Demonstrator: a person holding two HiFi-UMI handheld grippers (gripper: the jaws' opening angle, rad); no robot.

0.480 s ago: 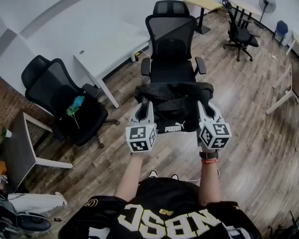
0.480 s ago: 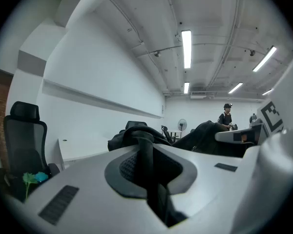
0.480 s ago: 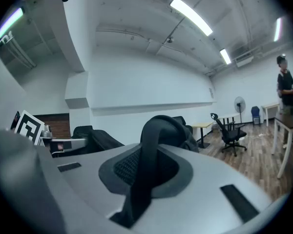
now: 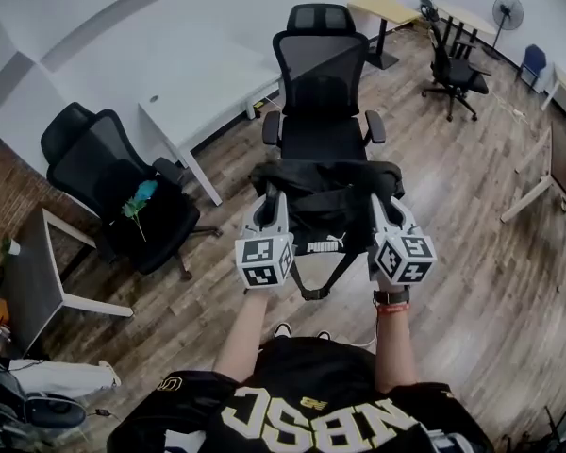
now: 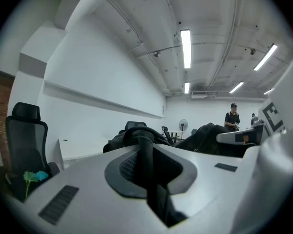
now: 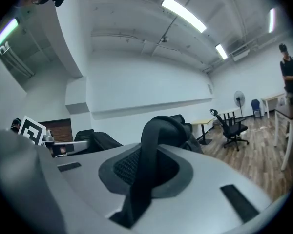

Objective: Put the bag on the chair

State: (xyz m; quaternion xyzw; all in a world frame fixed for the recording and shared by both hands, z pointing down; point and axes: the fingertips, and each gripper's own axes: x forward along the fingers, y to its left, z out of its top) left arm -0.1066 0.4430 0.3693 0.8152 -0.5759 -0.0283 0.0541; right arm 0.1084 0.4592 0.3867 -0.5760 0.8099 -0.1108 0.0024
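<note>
While carrying the bag [image 4: 325,213] at centre frame, short of the chair [image 4: 321,74] just above it in the picture, hold level and ease forward without swinging. Left claw [image 4: 270,204] clenched on one black strap [image 5: 145,147], right claw [image 4: 384,206] clenched on the other strap [image 6: 151,145]. Thin webbing in each pinch, so probably prone to slipping under a jerk. Bring over the seat [image 4: 321,142], squarely between the armrests [image 4: 272,128], before lowering. Set down flat on the cushion, not perched on the front edge. Watch the loose loop [image 4: 311,286] dangling below the bag at lower centre, as it could snag an armrest. Release only once settled, both sides together.
</note>
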